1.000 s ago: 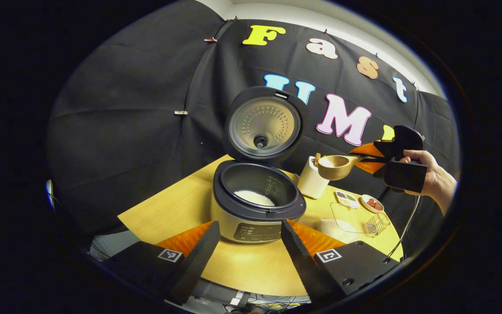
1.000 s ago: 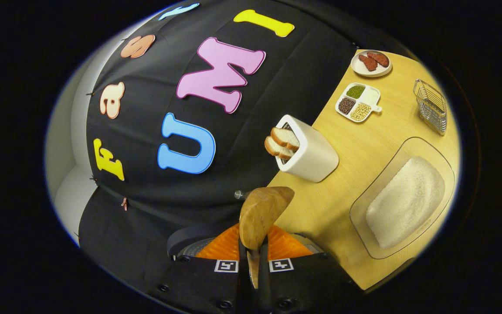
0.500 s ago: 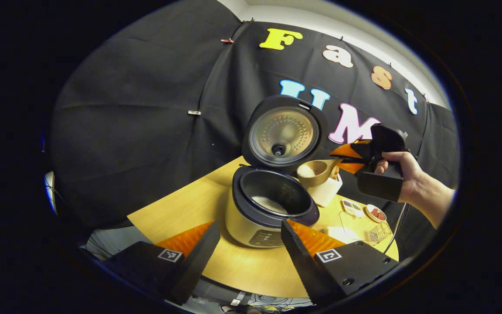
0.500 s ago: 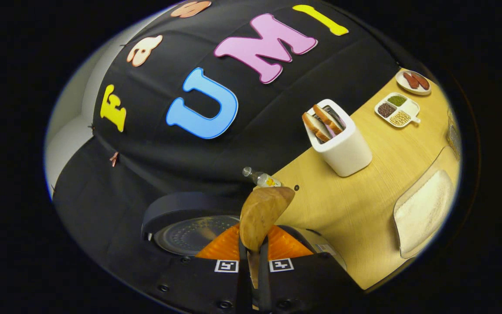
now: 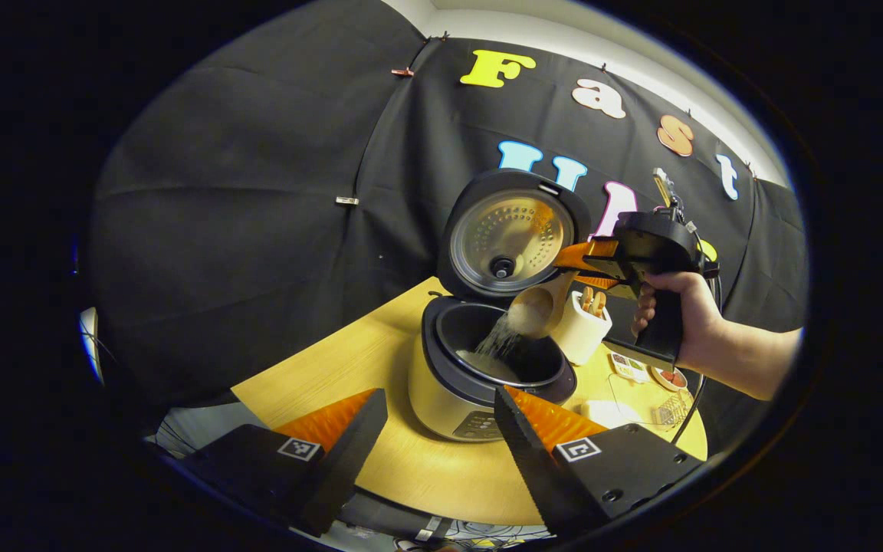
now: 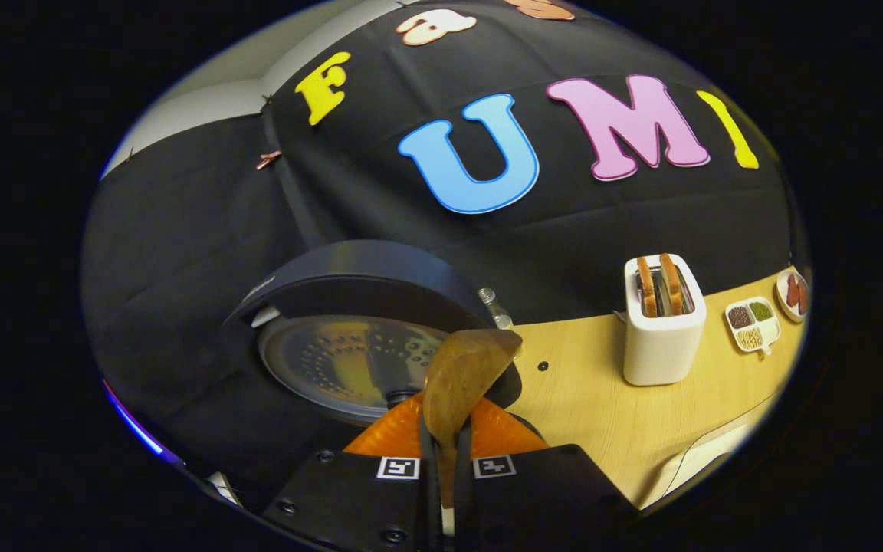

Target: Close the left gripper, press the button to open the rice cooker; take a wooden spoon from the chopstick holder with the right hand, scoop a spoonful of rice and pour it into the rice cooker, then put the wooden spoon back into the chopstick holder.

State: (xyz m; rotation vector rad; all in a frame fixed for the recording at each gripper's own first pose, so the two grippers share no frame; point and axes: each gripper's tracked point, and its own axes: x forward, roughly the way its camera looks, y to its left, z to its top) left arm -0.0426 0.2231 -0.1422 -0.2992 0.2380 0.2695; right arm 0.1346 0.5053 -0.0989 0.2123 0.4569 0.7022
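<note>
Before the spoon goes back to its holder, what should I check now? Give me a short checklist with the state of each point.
1. Rice cooker lid open: ok.
2. Wooden spoon tipped above the pot, rice falling in: ok.
3. Spoon fully emptied: cannot tell.
4. Right tool shut on the spoon handle: ok.
5. Left tool open, clear of the cooker: ok.
6. Free slot in the white holder: cannot tell.

Brown wooden spoon [image 5: 537, 307]; white rice [image 5: 499, 341]; cream rice cooker [image 5: 441, 387].
</note>
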